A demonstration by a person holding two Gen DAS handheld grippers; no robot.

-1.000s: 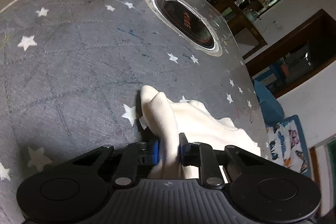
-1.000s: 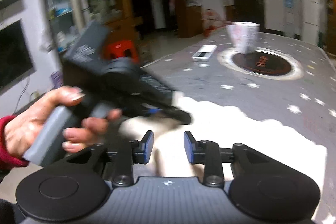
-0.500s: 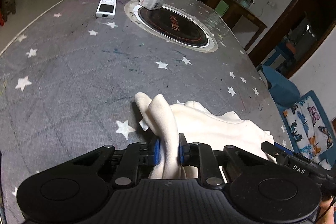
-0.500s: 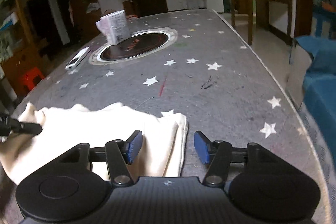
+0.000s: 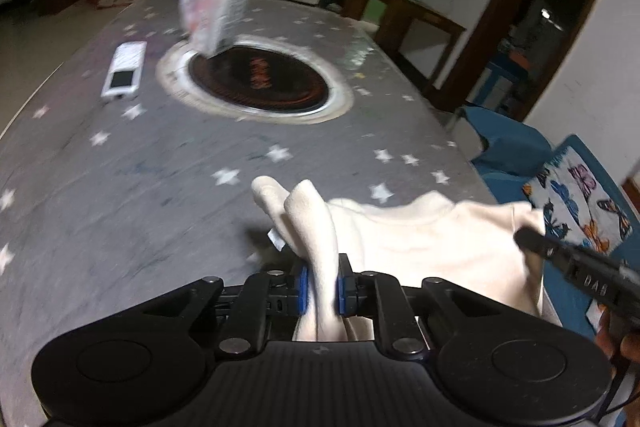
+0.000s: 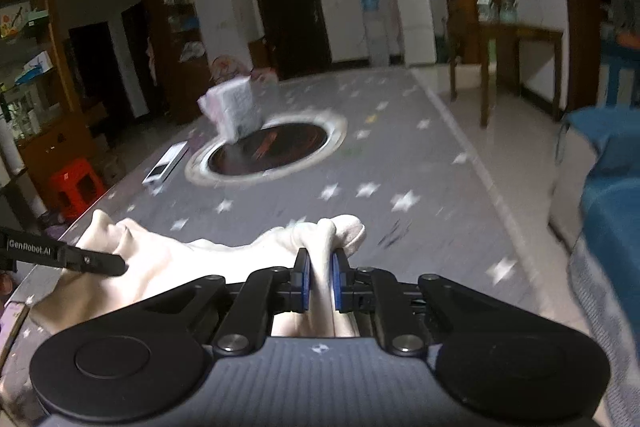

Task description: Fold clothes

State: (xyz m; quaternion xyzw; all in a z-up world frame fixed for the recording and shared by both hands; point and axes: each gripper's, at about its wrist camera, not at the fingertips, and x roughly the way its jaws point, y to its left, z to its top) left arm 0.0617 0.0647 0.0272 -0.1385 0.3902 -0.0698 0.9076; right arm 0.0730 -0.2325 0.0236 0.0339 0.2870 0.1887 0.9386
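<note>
the left gripper (image 5: pixel 322 289) is clamped on a bunched fold of the cream garment (image 5: pixel 432 247), the cloth squeezed between its blue pads (image 5: pixel 303 290) and poking up past them in two rounded lumps. the right gripper (image 6: pixel 320 285) is likewise closed tight on another bunched corner of the same garment (image 6: pixel 192 263), with a knot of cloth sticking out just beyond its pads (image 6: pixel 339 287). the garment hangs stretched between the two grippers, at the near edge of the table (image 5: pixel 120 195); whether its lower part touches the table cannot be told. in the left view the other gripper's black finger reaches the far right corner of the cloth, and in the right view the left gripper's finger sits on the cloth at the left.

beyond the garment lies the grey table cover printed with white stars (image 6: pixel 404 201). further out, a round dark hotplate (image 5: pixel 258 81) with a pale ring is set into the table. a white remote (image 5: pixel 124 71) lies just left of it, apart from the ring. a white tissue pack (image 5: pixel 214 15) stands tilted at the far edge of the hotplate, blurred. to the right of the table is a blue seat (image 6: pixel 612 171), and at the back wall a white fridge (image 6: pixel 414 19)
</note>
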